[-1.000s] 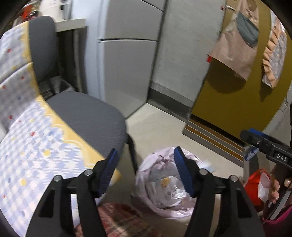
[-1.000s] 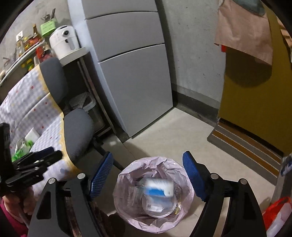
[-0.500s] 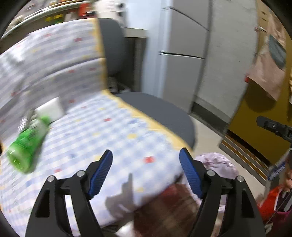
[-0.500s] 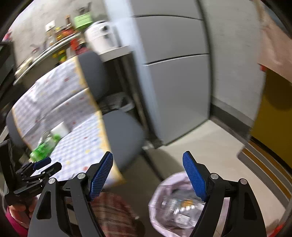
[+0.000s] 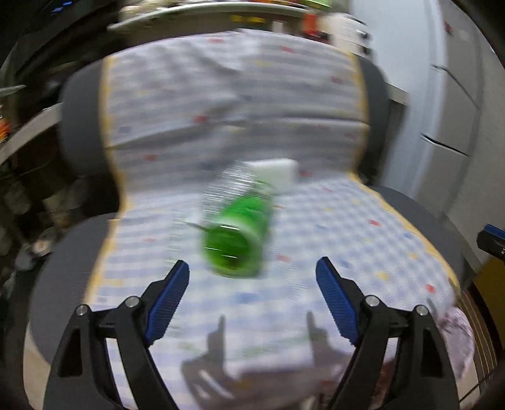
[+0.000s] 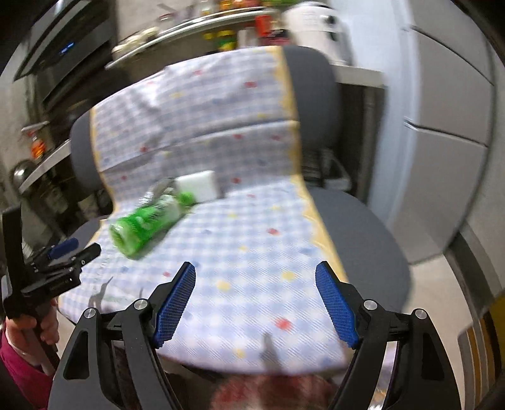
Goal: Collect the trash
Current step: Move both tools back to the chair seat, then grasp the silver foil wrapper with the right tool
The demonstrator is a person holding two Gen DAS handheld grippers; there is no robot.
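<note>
A green plastic bottle (image 5: 238, 231) lies on its side on the checked cloth of a grey chair (image 5: 63, 252), its base toward me. It also shows in the right wrist view (image 6: 145, 222). A white packet (image 5: 277, 175) lies just behind it, against the chair back, and appears in the right wrist view (image 6: 197, 186) too. My left gripper (image 5: 252, 284) is open and empty, a short way in front of the bottle. My right gripper (image 6: 255, 287) is open and empty over the seat, to the right of the bottle. Both views are motion-blurred.
The pink-lined trash bin's edge (image 5: 457, 337) shows low at the right, below the seat. A grey cabinet (image 6: 442, 126) stands right of the chair. Cluttered shelves (image 6: 189, 22) run behind it. A red plaid cloth (image 6: 271, 391) lies under the seat's front edge.
Both grippers have swung left and up, away from the trash bin toward the chair seat. The green bottle is now centred in front of the left gripper. Both stay open.
</note>
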